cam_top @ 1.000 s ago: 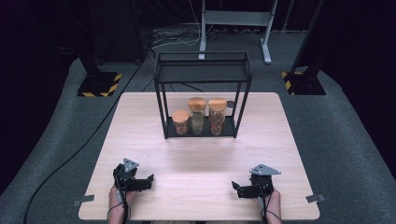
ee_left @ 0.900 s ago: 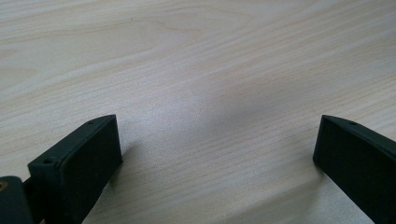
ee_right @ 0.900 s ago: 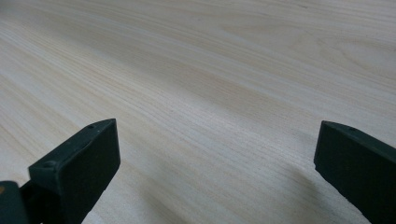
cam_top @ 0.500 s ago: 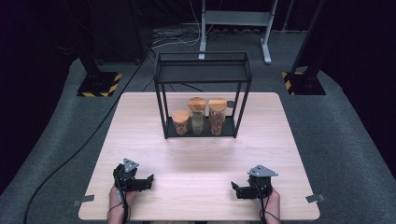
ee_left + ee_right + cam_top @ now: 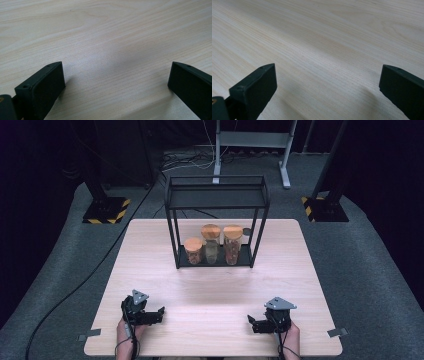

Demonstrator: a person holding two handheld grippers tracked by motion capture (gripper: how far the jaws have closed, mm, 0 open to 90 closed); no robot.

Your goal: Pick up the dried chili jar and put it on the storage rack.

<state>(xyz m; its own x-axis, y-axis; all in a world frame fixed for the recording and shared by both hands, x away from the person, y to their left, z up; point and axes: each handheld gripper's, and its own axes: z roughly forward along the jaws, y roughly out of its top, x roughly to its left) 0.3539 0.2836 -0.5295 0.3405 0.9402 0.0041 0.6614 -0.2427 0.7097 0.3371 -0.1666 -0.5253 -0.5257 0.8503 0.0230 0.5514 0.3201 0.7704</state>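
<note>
Left gripper (image 5: 159, 312): resting low at the near left of the table (image 5: 150, 250), a hand behind it; jaws standing wide apart and gripping nothing, bare wood showing between them in the left gripper view (image 5: 116, 82).

Rack (image 5: 217, 195): black wire frame standing at the far middle of the table, well apart from both grippers; upper shelf bare, lower shelf carrying three jars.

Short jar (image 5: 193, 250): leftmost on the lower shelf, cork-coloured lid, brownish fill.

Tall middle jar (image 5: 211, 243): set slightly farther back, just beside the short one; pale fill.

Tall right jar (image 5: 232, 244): just beside the middle jar, near the rack's right post; reddish-brown fill.

Right gripper (image 5: 251, 322): lying low at the near right of the table, jaws likewise spread wide and empty, plain wood between them in the right gripper view (image 5: 328, 82).

Handling note: the work appears to be at its start, with a reach toward the jars likely next. A good approach is coming in level under the top shelf, keeping the jaws spread, closing on the glass body below the lid, and avoiding the posts and neighbouring jars.
</note>
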